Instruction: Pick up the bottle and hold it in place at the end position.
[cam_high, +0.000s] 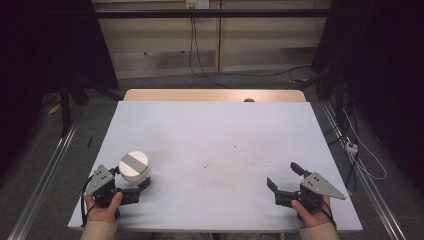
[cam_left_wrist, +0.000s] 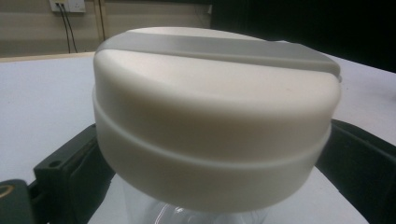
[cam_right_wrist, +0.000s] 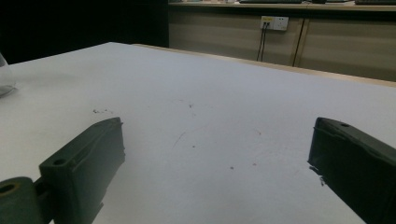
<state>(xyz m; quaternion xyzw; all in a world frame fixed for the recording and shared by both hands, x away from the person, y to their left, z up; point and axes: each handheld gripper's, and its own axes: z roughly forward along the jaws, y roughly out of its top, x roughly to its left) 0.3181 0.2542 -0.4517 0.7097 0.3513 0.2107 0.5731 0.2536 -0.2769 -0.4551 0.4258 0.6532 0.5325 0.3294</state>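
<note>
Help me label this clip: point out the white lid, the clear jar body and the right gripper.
white lid (cam_left_wrist: 215, 116), left gripper view, its front side wall.
clear jar body (cam_left_wrist: 187, 215), left gripper view, glass just under the lid.
right gripper (cam_high: 283, 174), high view, midway between its open jaws.

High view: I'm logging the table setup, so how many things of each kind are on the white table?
Jar with white lid: 1
Gripper: 2, left gripper and right gripper
Total: 3 on the white table
</note>
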